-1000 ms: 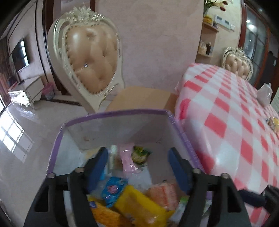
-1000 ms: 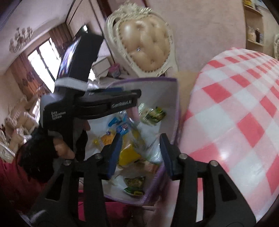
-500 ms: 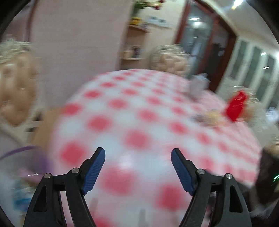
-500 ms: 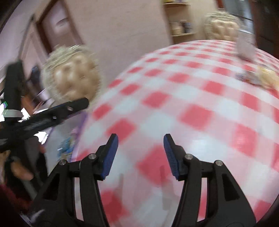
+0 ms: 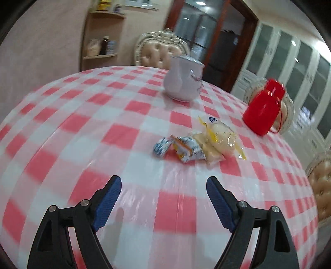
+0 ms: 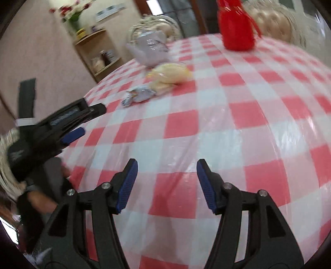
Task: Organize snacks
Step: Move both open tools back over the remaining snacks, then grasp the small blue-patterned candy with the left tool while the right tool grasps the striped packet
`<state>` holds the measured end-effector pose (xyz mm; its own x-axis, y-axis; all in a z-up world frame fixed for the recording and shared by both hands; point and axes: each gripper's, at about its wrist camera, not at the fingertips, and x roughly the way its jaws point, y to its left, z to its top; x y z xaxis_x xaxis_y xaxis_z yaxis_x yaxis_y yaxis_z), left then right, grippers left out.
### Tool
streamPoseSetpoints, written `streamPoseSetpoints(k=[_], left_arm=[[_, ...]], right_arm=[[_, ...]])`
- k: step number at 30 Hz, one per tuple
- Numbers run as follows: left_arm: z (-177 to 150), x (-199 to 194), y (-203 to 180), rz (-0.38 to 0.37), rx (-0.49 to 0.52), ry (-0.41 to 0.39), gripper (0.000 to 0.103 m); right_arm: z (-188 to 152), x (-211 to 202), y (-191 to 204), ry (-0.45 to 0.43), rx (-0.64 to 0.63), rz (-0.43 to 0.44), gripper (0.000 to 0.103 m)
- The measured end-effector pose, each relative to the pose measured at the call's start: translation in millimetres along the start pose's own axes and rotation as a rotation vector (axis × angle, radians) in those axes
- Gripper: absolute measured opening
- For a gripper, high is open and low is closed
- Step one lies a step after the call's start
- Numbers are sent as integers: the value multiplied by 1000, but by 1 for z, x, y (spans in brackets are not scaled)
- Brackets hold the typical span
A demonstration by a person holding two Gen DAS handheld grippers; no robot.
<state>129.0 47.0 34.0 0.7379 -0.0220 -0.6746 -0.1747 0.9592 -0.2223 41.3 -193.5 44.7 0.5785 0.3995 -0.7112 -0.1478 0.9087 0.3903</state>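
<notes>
The left gripper [image 5: 163,186] stands wide apart over the checked tablecloth [image 5: 86,115], its blue pads [image 5: 107,202] clear of everything; its jaws have just been opening and nothing lies between them. The right gripper [image 6: 166,171] is also parted, less widely, its jaws likewise just opening with only bare cloth between them.

Ahead of the left gripper, toward the middle of the table, lies a small cluster of snacks: a blue-and-white packet [image 5: 160,145] touches an orange-and-white packet [image 5: 189,150], which lies against a clear bag of pale buns [image 5: 219,138]. Beyond them stands a white jug [image 5: 183,80], and to the right a red flask [image 5: 263,108] in front of a glass bowl [image 5: 288,103].

The right wrist view shows the same cluster from another side, blurred, well ahead and to the left of the right gripper. It alone shows the left gripper from outside, at the left edge over the table's rim, with a gloved hand [image 6: 33,198] on its grip. It also shows a vase of red flowers [image 6: 72,14] atop the corner shelf [image 6: 99,53]. The left wrist view alone shows a padded chair [image 5: 160,51] behind the jug and white glazed cabinets [image 5: 293,60] at the right.
</notes>
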Motion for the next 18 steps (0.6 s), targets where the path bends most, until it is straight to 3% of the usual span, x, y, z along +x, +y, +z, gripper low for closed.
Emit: streamPoseSetpoints(k=[8, 14, 18], left_arm=[[31, 61, 15, 71, 171, 109, 84], [46, 90, 10, 29, 287, 162, 59], [47, 89, 2, -8, 330, 153, 44]], right_arm=[[-11, 4, 23, 32, -45, 55, 63], [-15, 8, 22, 57, -34, 74, 63], [-14, 10, 21, 65, -28, 72, 64]])
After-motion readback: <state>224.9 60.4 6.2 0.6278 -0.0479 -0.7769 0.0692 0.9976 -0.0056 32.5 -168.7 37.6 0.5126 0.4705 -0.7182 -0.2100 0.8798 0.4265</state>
